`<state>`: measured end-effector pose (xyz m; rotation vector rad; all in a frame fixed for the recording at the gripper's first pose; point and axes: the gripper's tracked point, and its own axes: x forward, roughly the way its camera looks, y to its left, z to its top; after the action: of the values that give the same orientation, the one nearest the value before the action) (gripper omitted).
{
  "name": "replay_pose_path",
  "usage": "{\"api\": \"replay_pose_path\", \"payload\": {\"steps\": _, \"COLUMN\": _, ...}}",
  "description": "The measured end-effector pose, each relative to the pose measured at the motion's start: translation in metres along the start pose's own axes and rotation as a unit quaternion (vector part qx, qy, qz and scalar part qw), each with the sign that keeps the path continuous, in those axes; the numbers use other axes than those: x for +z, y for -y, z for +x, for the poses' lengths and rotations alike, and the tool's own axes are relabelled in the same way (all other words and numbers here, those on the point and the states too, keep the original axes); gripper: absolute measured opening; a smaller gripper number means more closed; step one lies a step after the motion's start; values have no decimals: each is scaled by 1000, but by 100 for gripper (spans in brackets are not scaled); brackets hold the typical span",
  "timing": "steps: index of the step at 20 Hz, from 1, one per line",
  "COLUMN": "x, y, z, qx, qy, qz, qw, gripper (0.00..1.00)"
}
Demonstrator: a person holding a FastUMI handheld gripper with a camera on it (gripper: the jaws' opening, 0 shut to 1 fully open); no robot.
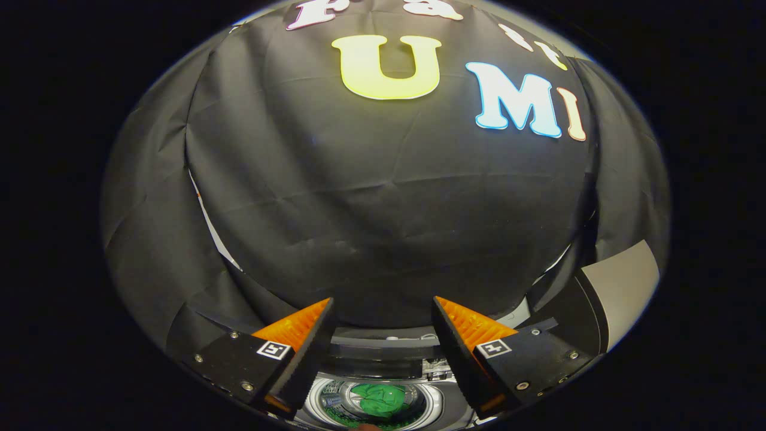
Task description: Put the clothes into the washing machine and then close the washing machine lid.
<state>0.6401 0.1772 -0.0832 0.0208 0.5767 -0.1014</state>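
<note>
in the gripper view you are facing the booth's black cloth wall (383, 209), creased and draped, which curves across most of what lies ahead of you. to your right a grey panel (625, 281) stands at an angle beside the cloth. low down, beneath and between the fingers, you can see the washing machine (383, 353) with its top open and the round drum rim showing. the green clothes (378, 400) lie bunched inside the drum, below the gap between the fingers. your gripper (383, 311) is held high above the machine, pointing at the wall rather than down. its fingers (299, 326) are spread wide apart and hold nothing.
</note>
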Motion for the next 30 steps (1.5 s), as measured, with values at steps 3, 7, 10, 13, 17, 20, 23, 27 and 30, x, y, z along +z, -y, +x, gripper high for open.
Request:
{"api": "replay_pose_path", "payload": {"steps": 3, "x": -3, "y": 0, "z": -7, "qx": -1, "qy": 12, "qz": -1, "qw": 1000, "gripper": 97}}
{"api": "replay_pose_path", "payload": {"steps": 7, "x": -9, "y": 0, "z": -18, "qx": 0, "qy": 31, "qz": -3, "qw": 1000, "gripper": 97}}
{"api": "replay_pose_path", "payload": {"steps": 10, "x": -13, "y": 0, "z": -26, "qx": 3, "qy": 49, "qz": -6, "qw": 999, "gripper": 97}}
{"api": "replay_pose_path", "payload": {"steps": 13, "x": -20, "y": -1, "z": -34, "qx": 3, "qy": 54, "qz": -6, "qw": 999, "gripper": 97}}
{"api": "replay_pose_path", "payload": {"steps": 17, "x": -28, "y": -1, "z": -46, "qx": 3, "qy": 60, "qz": -7, "qw": 998, "gripper": 97}}
{"api": "replay_pose_path", "payload": {"steps": 20, "x": -35, "y": -2, "z": -53, "qx": 6, "qy": 62, "qz": -7, "qw": 998, "gripper": 97}}
{"api": "replay_pose_path", "payload": {"steps": 23, "x": -41, "y": -4, "z": -61, "qx": 19, "qy": 74, "qz": -9, "qw": 997, "gripper": 97}}
{"api": "replay_pose_path", "payload": {"steps": 27, "x": -49, "y": -3, "z": -67, "qx": 27, "qy": 88, "qz": -12, "qw": 996, "gripper": 97}}
{"api": "replay_pose_path", "payload": {"steps": 30, "x": -55, "y": -2, "z": -70, "qx": 26, "qy": 90, "qz": -13, "qw": 996, "gripper": 97}}
